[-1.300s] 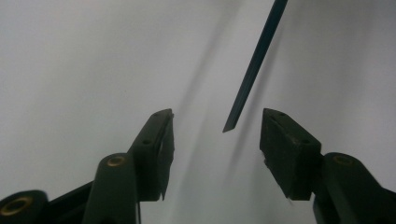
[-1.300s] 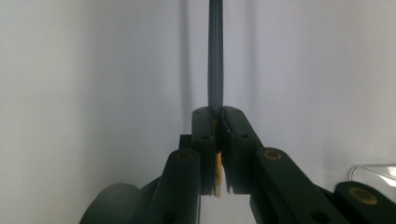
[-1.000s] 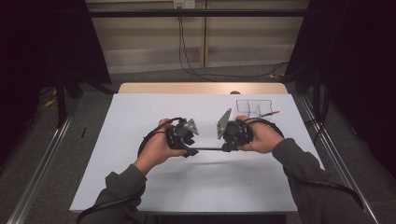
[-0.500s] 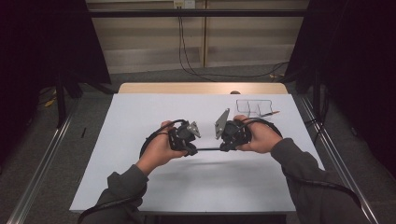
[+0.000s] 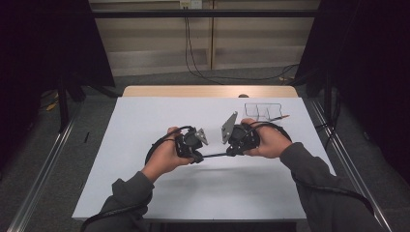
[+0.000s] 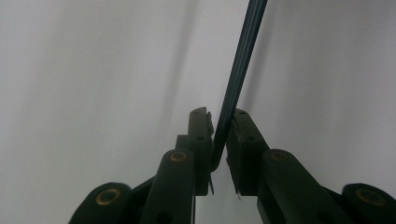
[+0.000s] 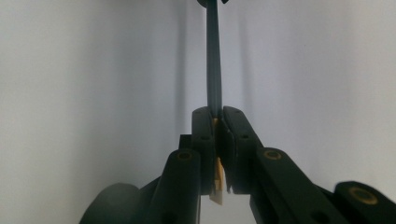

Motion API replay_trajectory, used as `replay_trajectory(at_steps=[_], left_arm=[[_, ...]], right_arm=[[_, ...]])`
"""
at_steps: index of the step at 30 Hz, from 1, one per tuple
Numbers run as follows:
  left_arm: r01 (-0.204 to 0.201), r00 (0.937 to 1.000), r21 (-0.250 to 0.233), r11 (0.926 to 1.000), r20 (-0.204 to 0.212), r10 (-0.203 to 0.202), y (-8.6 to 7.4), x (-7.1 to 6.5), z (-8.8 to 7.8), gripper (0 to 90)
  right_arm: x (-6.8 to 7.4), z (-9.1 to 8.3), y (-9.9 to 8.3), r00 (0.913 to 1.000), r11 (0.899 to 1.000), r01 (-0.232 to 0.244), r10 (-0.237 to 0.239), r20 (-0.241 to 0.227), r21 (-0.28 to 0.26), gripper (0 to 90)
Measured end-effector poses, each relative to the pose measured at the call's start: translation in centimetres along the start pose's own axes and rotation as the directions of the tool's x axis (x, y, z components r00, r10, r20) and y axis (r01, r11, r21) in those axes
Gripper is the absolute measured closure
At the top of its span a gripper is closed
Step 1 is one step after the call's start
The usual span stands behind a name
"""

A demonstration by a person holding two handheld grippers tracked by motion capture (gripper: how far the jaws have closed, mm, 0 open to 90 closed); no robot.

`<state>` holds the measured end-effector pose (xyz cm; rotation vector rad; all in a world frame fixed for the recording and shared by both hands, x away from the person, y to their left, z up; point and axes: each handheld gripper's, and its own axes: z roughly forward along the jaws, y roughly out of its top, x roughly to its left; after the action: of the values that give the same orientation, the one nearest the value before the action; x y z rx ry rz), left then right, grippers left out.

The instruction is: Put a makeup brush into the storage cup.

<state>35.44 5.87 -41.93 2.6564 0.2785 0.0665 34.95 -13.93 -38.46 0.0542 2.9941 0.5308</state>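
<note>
Where dark curtains flank the white table [image 5: 145, 193], a dark pencil [image 5: 215, 155] spans both grippers. The left gripper [image 5: 196, 157], jaws just closing, and the right gripper [image 5: 231, 152] clamp its ends

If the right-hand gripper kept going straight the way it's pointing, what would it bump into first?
Most likely the left gripper. The right gripper points along the thin dark pencil clamped in its jaws, and the other gripper has just closed on the far end. Depth is hard to judge, so take this as probable.

Recording lab or studio: white-covered table [image 5: 145, 193] between black curtains [image 5: 43, 58], metal floor rails [image 5: 43, 169], cables [image 5: 193, 58] hanging along plain panel wall [image 5: 145, 38].
</note>
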Motion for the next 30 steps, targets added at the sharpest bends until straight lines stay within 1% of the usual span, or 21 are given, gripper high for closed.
replay_trajectory(at_steps=[2,3,4,7,8,9,11,13,14,15,16,18,20,21,22,24,25,26,28,29,30], left_arm=[[0.001,1.0,-0.003,1.0,0.004,-0.001,0.0,-0.07,0.03,80.1],[-0.005,1.0,-0.003,1.0,0.008,0.005,0.02,-0.06,0.03,80.0],[-0.015,0.9998,-0.01,0.9998,0.015,0.015,0.06,-0.07,0.08,79.9],[-0.005,0.9996,-0.025,0.9997,0.026,0.005,0.24,-0.2,0.09,80.2],[-0.004,0.9997,-0.02,0.9998,0.023,0.005,0.33,-0.21,0.07,80.4],[-0.008,0.9997,-0.018,0.9998,0.021,0.009,0.37,-0.24,0.12,80.3],[-0.006,0.9998,-0.02,0.9998,0.021,0.007,0.4,-0.32,0.2,80.4],[0.0,0.9996,-0.016,0.9999,0.03,0.0,0.38,-0.37,0.21,80.8],[-0.01,0.9995,-0.007,0.9999,0.03,0.01,0.35,-0.31,0.19,81.0],[-0.005,0.9995,-0.012,0.9999,0.031,0.005,0.3,-0.36,0.23,81.2],[-0.02,0.9993,-0.004,0.9998,0.031,0.02,0.26,-0.3,0.18,81.4],[-0.013,0.9992,-0.006,0.9999,0.039,0.013,0.22,-0.45,0.24,82.1],[-0.012,0.9991,0.004,0.9999,0.041,0.011,0.23,-0.59,0.25,83.0],[-0.029,0.9982,0.015,0.9995,0.052,0.029,0.24,-0.58,0.22,83.7],[-0.034,0.998,0.009,0.9994,0.054,0.033,0.22,-0.68,0.27,84.5],[-0.022,0.9983,0.0,0.9998,0.055,0.022,0.21,-0.9,0.3,85.2],[-0.005,0.9984,-0.011,0.9999,0.056,0.006,0.14,-0.95,0.3,85.3],[-0.008,0.9984,-0.013,0.9999,0.056,0.008,0.13,-0.86,0.2,85.3],[-0.009,0.9983,-0.015,0.9998,0.057,0.01,0.03,-0.67,0.01,85.3],[0.005,0.9984,-0.017,0.9999,0.056,-0.004,-0.06,-0.68,-0.04,85.4],[0.0,0.9983,-0.014,0.9999,0.059,0.0,-0.15,-0.55,-0.16,85.3]], right_arm=[[0.08,-0.05,0.01,1.0,1.0,-0.007,0.007,-0.001,0.004,84.7],[0.13,-0.03,0.01,0.9999,1.0,-0.011,0.011,-0.002,0.005,84.7],[0.07,0.02,0.03,1.0,1.0,-0.001,0.001,-0.003,0.001,84.7],[0.04,0.13,0.16,0.9999,1.0,0.008,-0.008,-0.008,-0.01,84.7],[0.1,0.17,0.2,0.9999,1.0,0.004,-0.004,-0.015,-0.012,84.6],[0.05,0.2,0.3,0.9998,1.0,0.016,-0.016,-0.009,-0.011,84.7],[0.14,0.22,0.37,0.9999,1.0,-0.002,0.002,-0.012,-0.013,84.7],[0.02,0.24,0.46,0.9998,1.0,0.016,-0.017,-0.013,-0.027,84.6],[-0.02,0.19,0.53,0.9997,0.999,0.02,-0.021,-0.015,-0.027,84.6],[0.07,0.1,0.56,0.9998,1.0,0.01,-0.01,-0.015,-0.026,84.6],[0.05,0.08,0.59,0.9997,0.999,0.019,-0.019,-0.014,-0.027,84.6],[0.11,0.03,0.61,0.9997,0.999,0.019,-0.02,-0.013,-0.032,84.4],[0.1,0.08,0.66,0.9998,0.999,0.022,-0.022,-0.002,-0.041,83.8],[0.07,0.07,0.67,0.9998,0.999,0.02,-0.02,0.0,-0.043,83.2],[0.06,0.07,0.64,0.9999,0.999,0.013,-0.013,0.004,-0.048,82.5],[-0.05,0.01,0.54,0.9999,0.998,0.005,-0.005,0.01,-0.058,81.3],[-0.04,-0.05,0.49,0.9999,0.998,-0.011,0.011,0.012,-0.065,80.8],[-0.15,-0.07,0.43,0.9998,0.997,-0.01,0.011,0.016,-0.077,79.0],[-0.1,-0.17,0.33,0.9991,0.996,-0.031,0.033,0.024,-0.082,75.3],[-0.18,-0.21,0.29,0.9989,0.996,-0.031,0.034,0.033,-0.09,73.4],[-0.23,-0.23,0.22,0.9986,0.995,-0.037,0.04,0.034,-0.097,71.7]])
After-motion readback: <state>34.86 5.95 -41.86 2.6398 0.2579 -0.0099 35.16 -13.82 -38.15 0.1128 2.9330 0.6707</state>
